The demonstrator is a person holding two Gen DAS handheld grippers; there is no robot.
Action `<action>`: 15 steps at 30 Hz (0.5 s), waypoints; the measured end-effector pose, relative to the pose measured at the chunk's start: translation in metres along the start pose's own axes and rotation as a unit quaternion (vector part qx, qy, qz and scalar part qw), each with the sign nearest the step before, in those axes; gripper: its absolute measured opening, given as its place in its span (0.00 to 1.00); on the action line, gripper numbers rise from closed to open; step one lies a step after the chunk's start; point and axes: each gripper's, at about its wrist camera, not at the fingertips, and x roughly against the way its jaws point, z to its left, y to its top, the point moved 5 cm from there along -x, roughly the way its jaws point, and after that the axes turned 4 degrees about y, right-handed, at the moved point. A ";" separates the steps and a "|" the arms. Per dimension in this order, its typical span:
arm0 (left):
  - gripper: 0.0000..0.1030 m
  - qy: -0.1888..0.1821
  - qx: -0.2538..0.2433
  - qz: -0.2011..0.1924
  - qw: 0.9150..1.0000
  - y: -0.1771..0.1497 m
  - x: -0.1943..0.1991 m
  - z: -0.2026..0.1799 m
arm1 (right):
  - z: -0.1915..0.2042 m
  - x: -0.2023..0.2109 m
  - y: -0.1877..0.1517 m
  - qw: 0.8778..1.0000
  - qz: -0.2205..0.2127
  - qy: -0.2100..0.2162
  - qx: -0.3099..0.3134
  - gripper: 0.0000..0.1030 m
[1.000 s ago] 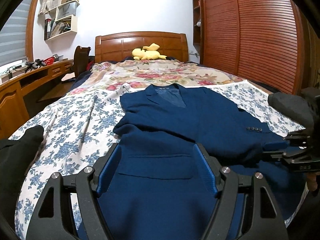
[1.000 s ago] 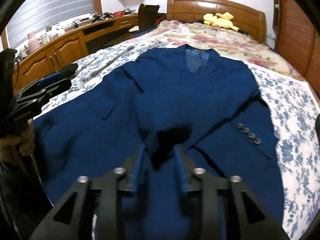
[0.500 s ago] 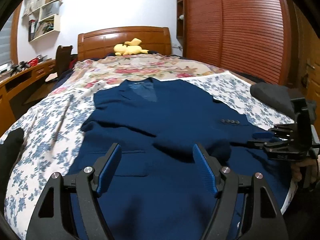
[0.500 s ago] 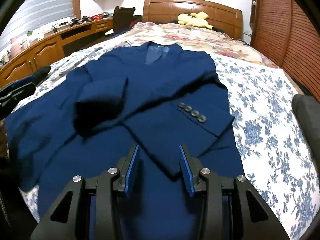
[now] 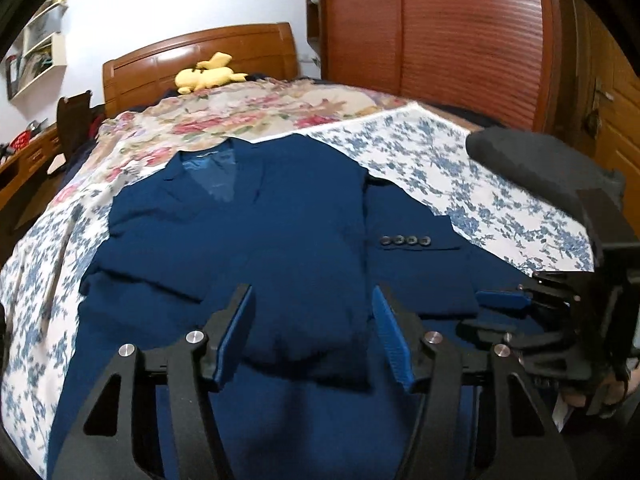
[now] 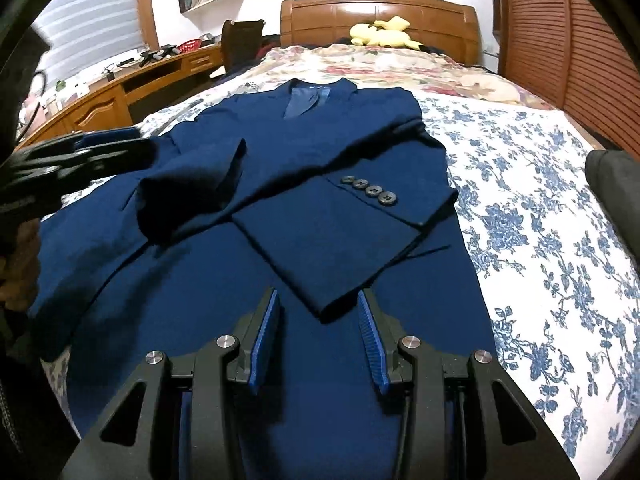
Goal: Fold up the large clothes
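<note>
**Blazer flat on the bed, both grippers empty above its hem**

Left wrist view: your left gripper (image 5: 312, 336) hangs with its fingers spread wide and nothing between the blue pads (image 5: 236, 334). The navy blazer (image 5: 248, 240) lies face up on the floral bedspread (image 5: 440, 164), collar toward 12 o'clock and hem toward you. A folded sleeve end sits right between your fingertips, not touched by either pad. At 3 o'clock your right gripper (image 5: 486, 314) hovers over the blazer's hem corner; the buttoned cuff (image 5: 406, 241) lies at about 1 o'clock. Half a second ago the sleeve end lay just past your fingertips; now it is framed between them, and the blazer sits nearer.

Right wrist view: your right gripper (image 6: 318, 334) is open about halfway, pads bare. The corner of the crossed sleeve with the four buttons (image 6: 370, 191) points into the gap between your fingers, close to the tips but clear of them. Your left gripper (image 6: 104, 150) shows at 9 o'clock over the other sleeve. Compared with half a second ago, that sleeve corner has come closer to your fingertips, and the jaws have opened wider.

Bare bedspread runs wide at 2 to 4 o'clock up to a dark cushion (image 6: 612, 184); the wooden desk (image 6: 108, 100) borders the bed at 10 o'clock, the headboard (image 6: 380, 12) and a yellow plush toy (image 6: 384, 32) at 12.
</note>
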 end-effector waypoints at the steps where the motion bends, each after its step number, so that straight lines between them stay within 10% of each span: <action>1: 0.60 0.005 -0.009 0.006 1.000 0.003 -0.004 -0.005 | -0.001 0.000 0.000 1.000 0.001 0.001 -0.001 0.40; 8: 0.55 0.039 -0.053 0.051 0.997 -0.003 -0.021 -0.017 | -0.005 0.008 -0.003 1.000 0.007 -0.009 0.005 0.40; 10: 0.33 0.052 -0.064 0.069 0.994 -0.007 -0.027 -0.014 | -0.005 0.011 -0.003 1.000 0.008 -0.013 0.005 0.40; 15: 0.14 0.059 -0.069 0.066 0.994 -0.016 -0.015 -0.006 | -0.004 0.024 0.002 1.000 -0.003 -0.015 0.001 0.40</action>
